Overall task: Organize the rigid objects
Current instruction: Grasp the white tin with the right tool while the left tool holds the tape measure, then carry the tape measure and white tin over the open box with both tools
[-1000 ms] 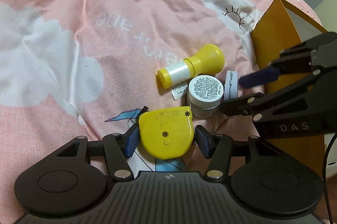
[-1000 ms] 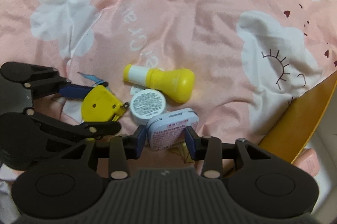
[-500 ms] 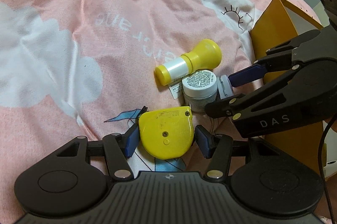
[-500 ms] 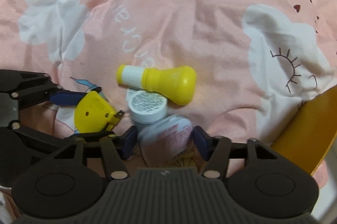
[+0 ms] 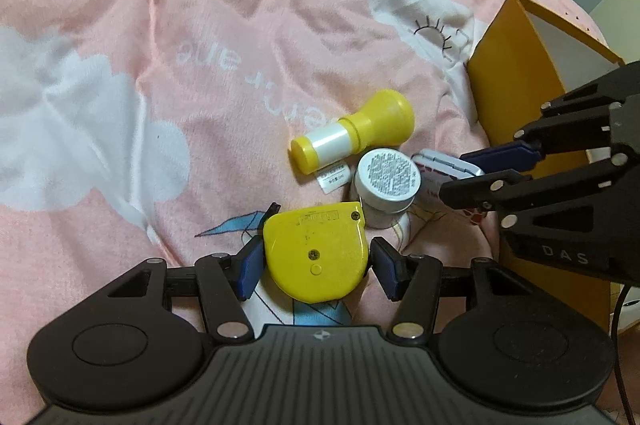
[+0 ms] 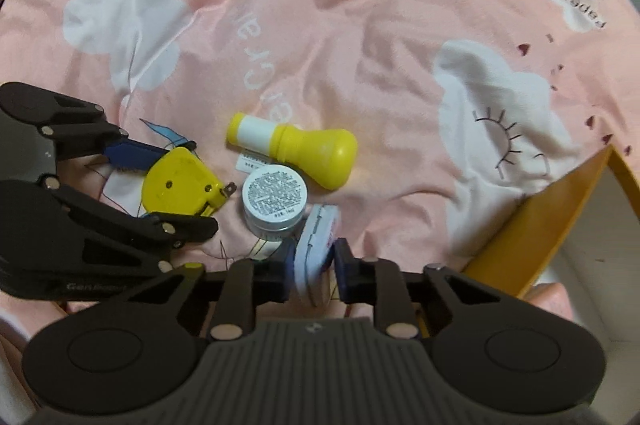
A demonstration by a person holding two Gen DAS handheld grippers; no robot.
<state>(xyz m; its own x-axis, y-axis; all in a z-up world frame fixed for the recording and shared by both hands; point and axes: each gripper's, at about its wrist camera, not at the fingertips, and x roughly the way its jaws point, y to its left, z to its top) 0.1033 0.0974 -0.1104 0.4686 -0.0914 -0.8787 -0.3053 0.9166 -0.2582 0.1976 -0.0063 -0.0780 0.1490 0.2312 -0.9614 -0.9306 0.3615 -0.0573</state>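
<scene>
A yellow tape measure [image 5: 316,261] [image 6: 180,185] lies on the pink bedsheet [image 5: 200,25], and my left gripper [image 5: 316,265] [image 6: 180,189] is shut on its sides. My right gripper [image 6: 314,265] [image 5: 454,175] is closing its jaws on a white mint tin [image 6: 316,249] [image 5: 440,161], which stands on edge between the pads and looks blurred. A small round silver jar [image 5: 386,181] [image 6: 276,201] sits between the tape measure and the tin, touching the tin. Just beyond the jar, a yellow bottle with a white band [image 5: 356,137] [image 6: 296,149] lies on its side.
An open yellow cardboard box [image 5: 516,97] [image 6: 532,225] stands at the right, close to my right gripper. A small white paper tag [image 5: 334,181] lies by the bottle. The crumpled sheet stretches away to the left and far side.
The mint tin went from lying flat between the right jaws to standing on edge, and those jaws first widened, then closed in on it. The left gripper and tape measure stayed put.
</scene>
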